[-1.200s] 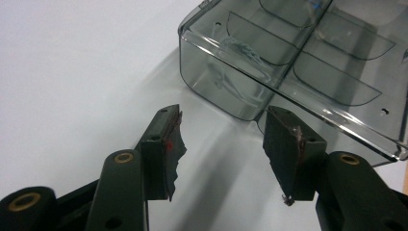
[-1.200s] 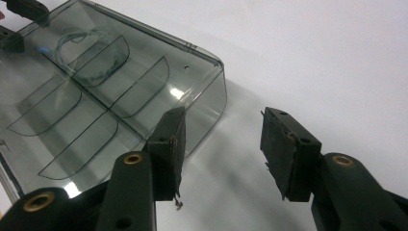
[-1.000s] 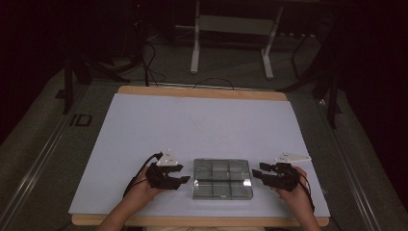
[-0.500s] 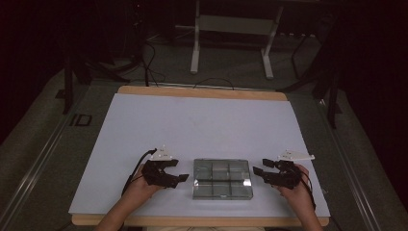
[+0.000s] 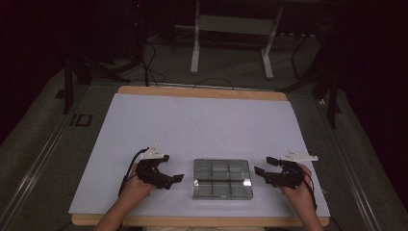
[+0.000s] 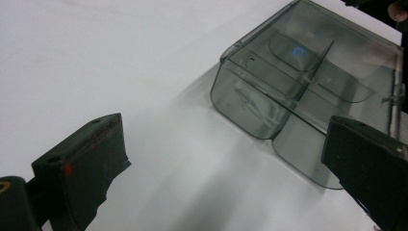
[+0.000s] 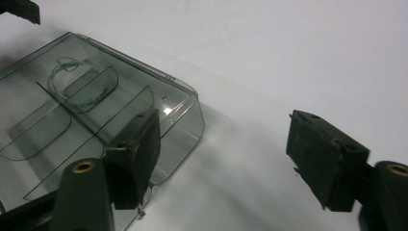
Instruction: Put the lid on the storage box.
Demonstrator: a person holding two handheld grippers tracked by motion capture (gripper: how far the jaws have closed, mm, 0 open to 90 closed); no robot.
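Both tongs, left (image 5: 179,178) and right (image 5: 261,165), stand wide and empty, their jaws just opened, flanking the box (image 5: 223,178) set flat on the tabletop (image 5: 202,122) between them (compartments apparently empty); placing looks done, only withdrawal remains.

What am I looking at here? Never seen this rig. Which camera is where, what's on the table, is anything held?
No robot arm: a person sits at the table and holds a two-jaw tool in each hand, the left gripper and the right gripper. The high view comes from a fixed camera above the person, looking forward and down on the white table. The two gripper views come from cameras riding on each tool, looking along its black jaws. A clear, smoky plastic box with inner dividers lies between the tools. Nothing is held: both pairs of jaws have just been opening, stand wide and bracket bare table beside the box.
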